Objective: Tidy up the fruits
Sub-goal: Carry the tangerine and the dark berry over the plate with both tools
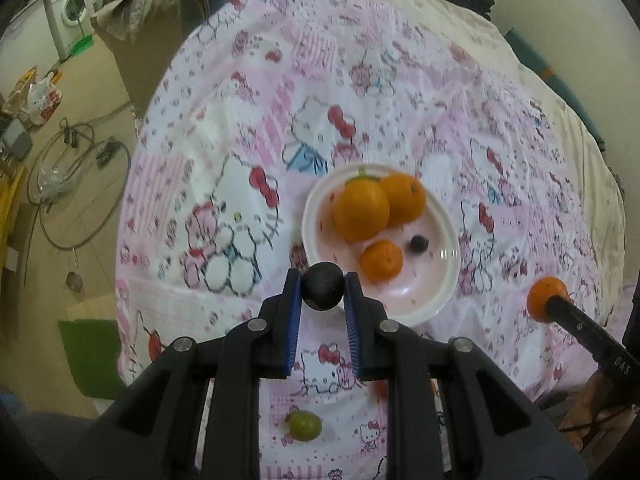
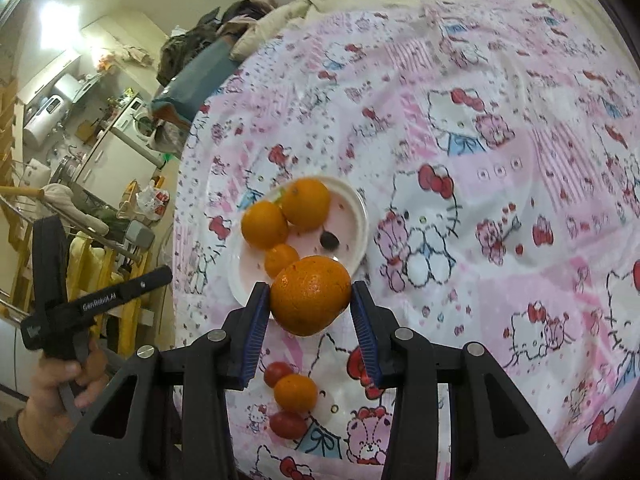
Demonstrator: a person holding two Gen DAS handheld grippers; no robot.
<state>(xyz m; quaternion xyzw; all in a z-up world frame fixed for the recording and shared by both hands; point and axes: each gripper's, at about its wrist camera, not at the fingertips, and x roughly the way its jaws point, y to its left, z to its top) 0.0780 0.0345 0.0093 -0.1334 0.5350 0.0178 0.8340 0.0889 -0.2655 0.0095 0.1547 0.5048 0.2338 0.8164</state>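
Above plate (image 1: 436, 304) near rim | left gripper (image 1: 323, 286) clenched on dark grape (image 1: 323, 286), right gripper (image 2: 310, 300) grasping orange (image 2: 310, 294) | next: likely lower both, release

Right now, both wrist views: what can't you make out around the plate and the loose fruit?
- Left wrist view: near rim of the white plate, hidden behind the dark round fruit in the left gripper.
- Left wrist view: an orange-red fruit, mostly covered by the gripper finger; kind unclear.
- Right wrist view: plate's near part, hidden by the held orange in the right gripper.
- Small dark fruit on the plate: too blurred to identify.
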